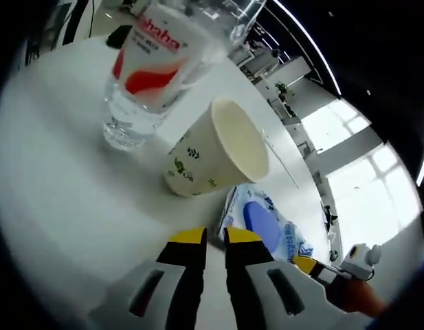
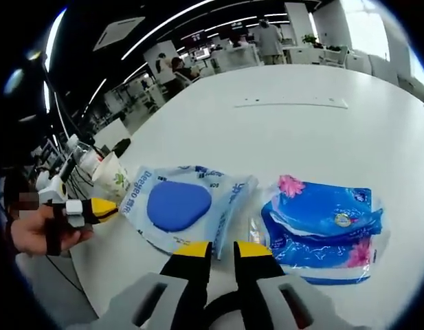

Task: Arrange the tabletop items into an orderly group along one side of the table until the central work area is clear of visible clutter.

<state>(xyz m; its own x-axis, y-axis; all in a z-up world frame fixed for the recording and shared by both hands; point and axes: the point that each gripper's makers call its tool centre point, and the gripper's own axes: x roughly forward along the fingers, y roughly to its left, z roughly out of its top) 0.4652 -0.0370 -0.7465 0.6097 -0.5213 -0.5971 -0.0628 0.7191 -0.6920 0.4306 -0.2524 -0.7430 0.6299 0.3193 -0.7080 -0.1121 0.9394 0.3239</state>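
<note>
The left gripper view sits low over the white table [image 1: 53,199], rolled hard, so the tabletop climbs toward one o'clock. It looks past its own yellow-tipped jaws, close to a paper cup [image 1: 215,148] lying on its side and a water bottle [image 1: 146,65] at eleven o'clock. The right gripper view rides higher and farther back, facing across the table toward the office beyond at twelve o'clock. Both views share the wet-wipe packet [image 1: 263,223] [image 2: 181,206], dead ahead for the right camera and at four o'clock for the left. The cup [image 2: 112,180] appears at nine o'clock in the right gripper view.
</note>
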